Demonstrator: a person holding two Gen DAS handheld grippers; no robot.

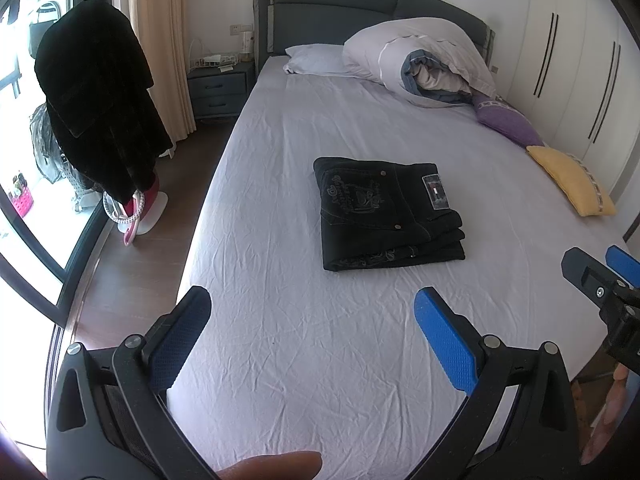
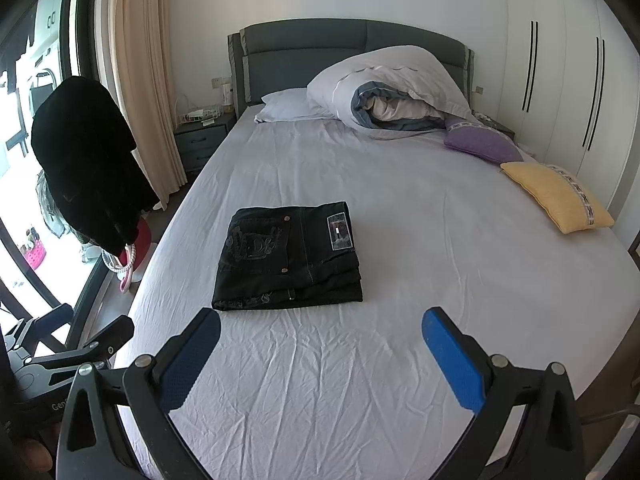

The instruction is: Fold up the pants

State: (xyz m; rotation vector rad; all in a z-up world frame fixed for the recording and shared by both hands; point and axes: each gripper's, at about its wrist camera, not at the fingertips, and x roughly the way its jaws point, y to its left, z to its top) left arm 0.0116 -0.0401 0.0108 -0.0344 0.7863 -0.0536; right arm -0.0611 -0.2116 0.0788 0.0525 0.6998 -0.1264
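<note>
Black pants point(image 1: 386, 214) lie folded in a neat stack on the white bed sheet point(image 1: 304, 336), back pocket and label patch facing up. They also show in the right wrist view point(image 2: 288, 258). My left gripper point(image 1: 314, 328) is open and empty, held above the sheet short of the pants. My right gripper point(image 2: 320, 346) is open and empty too, just in front of the stack. The right gripper's fingers point(image 1: 624, 266) show at the left view's right edge. The left gripper's fingers point(image 2: 104, 334) show at the right view's left edge.
A rolled duvet point(image 2: 394, 90) and white pillow point(image 2: 286, 106) lie at the headboard. Purple point(image 2: 480, 144) and yellow point(image 2: 558, 196) cushions lie along the bed's right side by the wardrobe. A dark coat point(image 1: 96, 96) hangs on a stand left of the bed, near a nightstand point(image 1: 220, 88).
</note>
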